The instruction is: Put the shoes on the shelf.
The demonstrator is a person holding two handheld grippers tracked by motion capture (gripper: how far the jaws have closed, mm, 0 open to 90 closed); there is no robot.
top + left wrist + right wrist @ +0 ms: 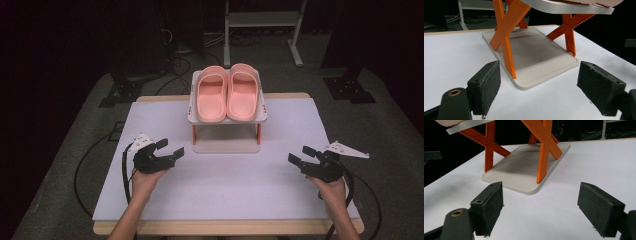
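Two pink slippers (227, 93) lie side by side on the top shelf (192, 117) of a small white rack with orange cross legs (507, 32), at the table's back middle. My left gripper (169, 147) hovers left of the rack's bottom shelf (541, 60), jaws wide apart with nothing between the pads (486, 87). My right gripper (301, 154) hangs to the rack's right, also open and empty, its pads (489, 206) facing the bottom shelf (524, 170) and the orange legs (544, 147).
The white table top (225, 185) spreads between both hands. Dark floor, cables and a metal stand (262, 22) lie beyond the table's far edge.
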